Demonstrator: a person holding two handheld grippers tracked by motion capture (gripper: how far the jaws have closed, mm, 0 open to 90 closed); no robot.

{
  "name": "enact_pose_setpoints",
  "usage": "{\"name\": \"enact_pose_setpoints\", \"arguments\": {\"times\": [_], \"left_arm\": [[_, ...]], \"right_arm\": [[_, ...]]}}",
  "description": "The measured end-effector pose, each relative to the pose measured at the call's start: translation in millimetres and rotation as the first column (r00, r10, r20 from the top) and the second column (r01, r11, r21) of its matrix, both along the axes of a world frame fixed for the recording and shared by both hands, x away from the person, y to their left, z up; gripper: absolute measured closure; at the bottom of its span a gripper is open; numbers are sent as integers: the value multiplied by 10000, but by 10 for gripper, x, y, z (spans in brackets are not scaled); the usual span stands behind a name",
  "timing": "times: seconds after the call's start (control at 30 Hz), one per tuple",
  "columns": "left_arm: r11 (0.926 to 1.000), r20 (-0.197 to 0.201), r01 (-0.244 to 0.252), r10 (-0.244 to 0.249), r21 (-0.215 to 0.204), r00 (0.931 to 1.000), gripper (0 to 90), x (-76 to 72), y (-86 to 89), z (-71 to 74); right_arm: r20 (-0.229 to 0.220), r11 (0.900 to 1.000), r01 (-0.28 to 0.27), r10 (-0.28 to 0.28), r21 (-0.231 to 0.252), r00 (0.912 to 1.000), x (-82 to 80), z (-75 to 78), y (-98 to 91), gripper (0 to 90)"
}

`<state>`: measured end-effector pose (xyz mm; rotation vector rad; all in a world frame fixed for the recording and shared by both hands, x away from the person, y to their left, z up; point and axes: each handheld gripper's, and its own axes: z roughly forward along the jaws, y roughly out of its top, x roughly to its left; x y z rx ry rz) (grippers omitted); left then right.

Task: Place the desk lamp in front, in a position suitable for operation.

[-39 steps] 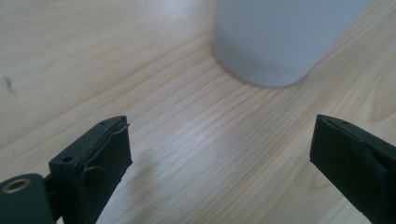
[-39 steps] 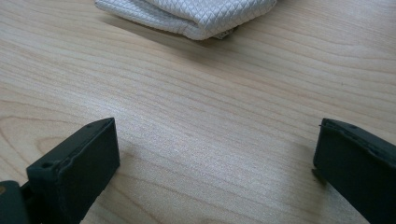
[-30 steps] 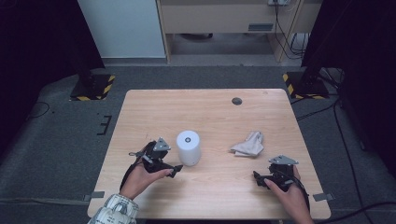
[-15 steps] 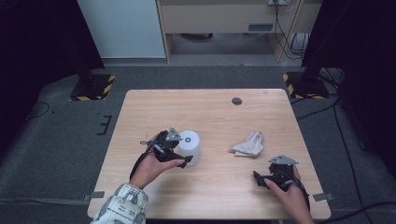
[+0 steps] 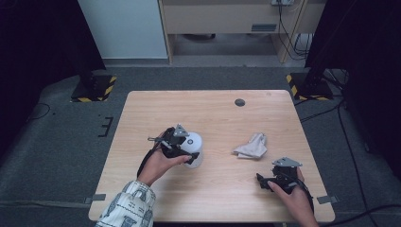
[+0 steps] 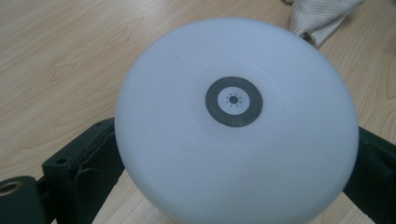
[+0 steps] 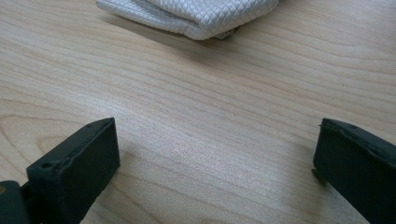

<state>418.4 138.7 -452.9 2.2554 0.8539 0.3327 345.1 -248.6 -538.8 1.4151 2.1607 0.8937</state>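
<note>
White cylinder [image 5: 194, 147] sits centre-left of frame on the surface [image 5: 222, 118], left tool [image 5: 182, 150] jaws flanking it, contact unclear. Squeeze evenly at mid-height, keep upright. Right tool [image 5: 272, 182] spread, idle near cloth [image 5: 251, 146].

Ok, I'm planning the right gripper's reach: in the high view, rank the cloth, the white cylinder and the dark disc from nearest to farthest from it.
From the right gripper:
1. Cloth, just ahead and slightly left.
2. White cylinder, farther left, between the left gripper's jaws.
3. Dark disc, near the table's far edge.
</note>
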Motion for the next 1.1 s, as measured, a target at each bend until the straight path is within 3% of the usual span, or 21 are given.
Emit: {"name": "enact_pose_setpoints", "arguments": {"times": [0.37, 0.6, 0.87, 1.1], "left_arm": [[9995, -123, -28, 24, -313, 9999, 74, 31, -34, -34], [9998, -94, 75, -77, -158, 9999, 80, 1, -55, -20], [9968, -28, 568, -570, -561, 9984, 81, -144, -202, 69], [9911, 115, 1187, -1182, -607, 9929, 80, -308, -436, 124]], "right_arm": [[2, 10000, 1, -1, 1, 10000, 0, 0, 0, 7], [-1, 10000, -14, 14, 2, 10000, 0, 0, -1, 7], [1, 10000, -2, 2, 2, 10000, 0, 0, 0, 7], [-4, 10000, -14, 14, 1, 10000, 0, 0, -1, 7]]}}
